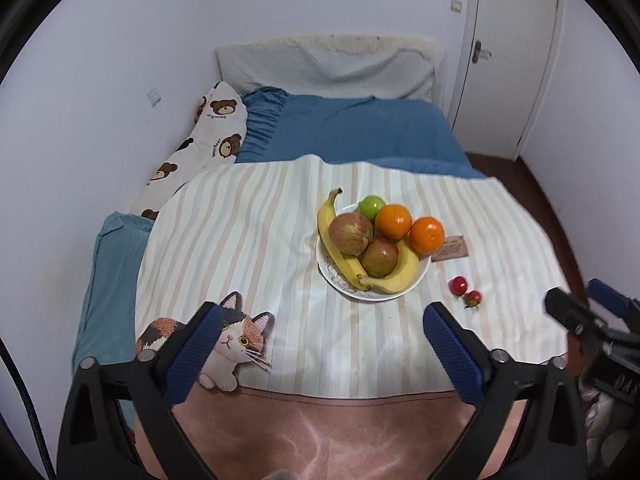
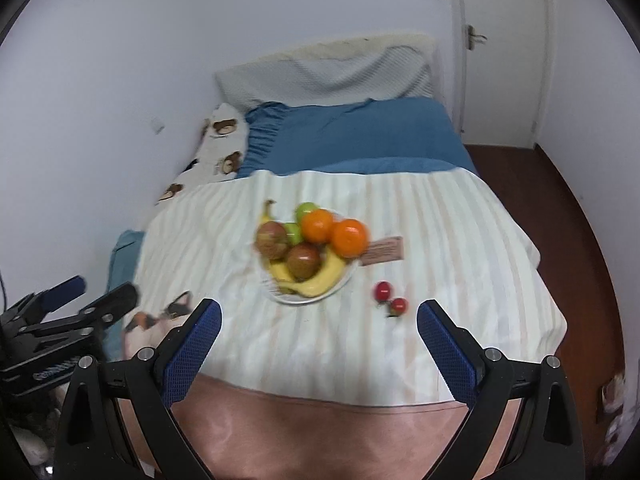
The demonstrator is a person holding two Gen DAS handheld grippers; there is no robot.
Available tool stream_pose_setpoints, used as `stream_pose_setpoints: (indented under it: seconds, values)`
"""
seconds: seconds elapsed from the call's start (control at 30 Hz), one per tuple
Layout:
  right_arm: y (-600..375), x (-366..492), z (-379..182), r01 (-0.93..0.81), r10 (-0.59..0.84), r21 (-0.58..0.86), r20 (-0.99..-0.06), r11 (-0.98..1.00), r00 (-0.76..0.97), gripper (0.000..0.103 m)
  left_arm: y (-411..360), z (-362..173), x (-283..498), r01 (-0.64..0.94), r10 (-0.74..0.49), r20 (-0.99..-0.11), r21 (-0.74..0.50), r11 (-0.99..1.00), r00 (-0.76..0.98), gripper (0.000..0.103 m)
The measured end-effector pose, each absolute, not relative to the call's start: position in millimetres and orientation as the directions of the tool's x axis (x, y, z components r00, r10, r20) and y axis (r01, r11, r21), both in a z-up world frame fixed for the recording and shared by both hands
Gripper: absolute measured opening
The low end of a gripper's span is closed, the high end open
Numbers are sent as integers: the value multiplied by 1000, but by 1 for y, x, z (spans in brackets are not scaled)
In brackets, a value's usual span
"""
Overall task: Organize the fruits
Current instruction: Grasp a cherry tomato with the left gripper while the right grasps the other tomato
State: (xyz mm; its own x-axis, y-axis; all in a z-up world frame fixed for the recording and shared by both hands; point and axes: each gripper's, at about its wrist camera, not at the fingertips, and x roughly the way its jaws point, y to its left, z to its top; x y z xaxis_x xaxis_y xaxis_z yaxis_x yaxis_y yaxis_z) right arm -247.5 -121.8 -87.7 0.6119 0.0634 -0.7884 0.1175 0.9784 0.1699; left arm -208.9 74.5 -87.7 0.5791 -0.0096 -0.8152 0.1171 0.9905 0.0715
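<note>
Sitting just right of centre in the left wrist view, a white bowl is resting on a striped blanket spread over the bed. Two bananas are curving along the bowl's near side, two reddish apples are lying on top of them, a green apple is peeking out at the back, and two oranges are crowding the right rim. Two small red fruits are lying on the blanket at the lower right of the bowl, close together and apart from it — a small brown label is showing just beyond them, beside the bowl. A cat picture is printed at the blanket's lower left. The left hand-held gripper is hovering at the bottom of the frame with its blue pads spread wide, grasping nothing. In the right wrist view, which is slightly blurred, the bowl is appearing near the centre and the red fruits just right of it, above the right pad. The right hand-held gripper is likewise released, its pads far apart over the blanket's near edge — empty. Each gripper is showing at the other view's lower side edge.
</note>
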Motion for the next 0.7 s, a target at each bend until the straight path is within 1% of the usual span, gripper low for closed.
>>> stream_pose_setpoints:
  seconds: [0.07,0.1,0.13,0.2,0.4,0.47,0.57,0.63,0.67,0.7]
  values:
    - [-144,-239,-111,152,47,170,-803,974,594,99,63,-103,-199,125,14,-822,103,987,569,103]
    - [-154,-233,-124,168,40,166,-816,972,576,93,57,-110,-194,130,21,-828,114,985,561,103]
    - [-164,-227,-139,184,41,169,-834,968,550,81,52,-118,-189,136,28,-833,123,983,553,103]
    - [-181,-213,-168,201,70,201,-852,959,519,70,39,-138,-177,152,47,-847,149,977,529,103]
    - [-190,-166,-241,178,92,197,-877,964,471,67,17,-177,-149,175,90,-879,192,966,467,103]
    - [-183,-152,-262,155,112,200,-888,967,447,62,12,-186,-141,172,87,-891,181,968,446,103]
    - [-171,-136,-289,128,126,192,-906,973,405,50,4,-199,-126,166,76,-907,158,973,414,103]
    - [-165,-130,-306,114,106,160,-918,980,381,35,-2,-206,-119,166,73,-913,151,975,402,103]
    - [-164,-130,-311,112,110,163,-920,980,377,30,-6,-208,-117,170,67,-915,146,975,399,103]
    - [-165,-131,-314,110,110,164,-918,980,382,29,-9,-211,-115,173,61,-916,140,975,396,103]
